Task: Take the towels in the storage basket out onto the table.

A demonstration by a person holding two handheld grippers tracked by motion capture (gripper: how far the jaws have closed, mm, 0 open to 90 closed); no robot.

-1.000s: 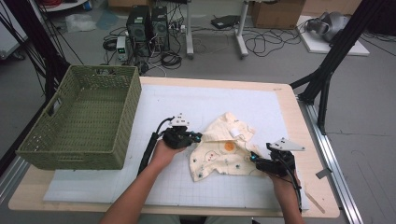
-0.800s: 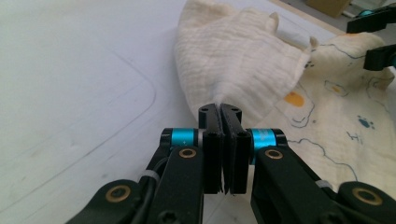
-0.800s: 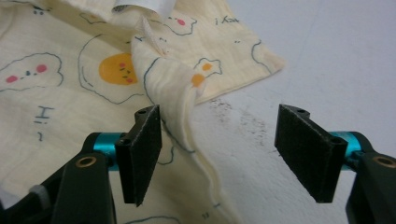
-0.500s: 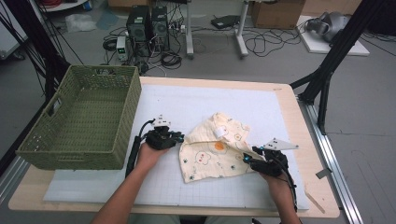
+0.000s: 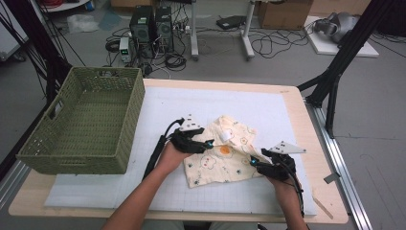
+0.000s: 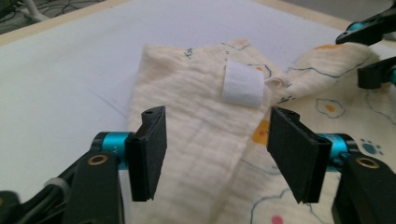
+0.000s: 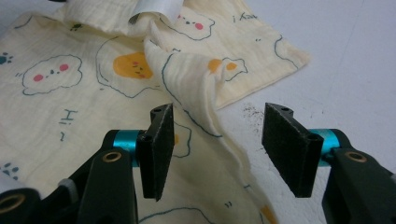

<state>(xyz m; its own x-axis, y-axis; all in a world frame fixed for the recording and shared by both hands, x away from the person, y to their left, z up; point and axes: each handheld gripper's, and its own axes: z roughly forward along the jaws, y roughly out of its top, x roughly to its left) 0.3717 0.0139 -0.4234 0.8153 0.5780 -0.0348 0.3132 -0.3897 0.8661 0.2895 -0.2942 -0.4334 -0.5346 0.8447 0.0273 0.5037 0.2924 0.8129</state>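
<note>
A cream cloth printed with eggs and clouds lies crumpled on the white mat, partly folded over itself. My left gripper is at its left edge. In the left gripper view the left gripper is open, its jaws just opened, and the folded flap of the cloth with a white label lies under the gap, untouched by the pads. My right gripper is at the cloth's right edge. Its jaws have just opened a little. The right gripper straddles a raised fold of the cloth without pressing it.
A green woven basket stands at the table's left, close to my left forearm. The wooden table edge runs on the right, with a black stand beyond it. Computers and cables lie on the floor behind.
The left gripper drew the cloth's left edge leftwards, then came back right and let go. The cloth now lies flatter. The right hand has hardly moved.
</note>
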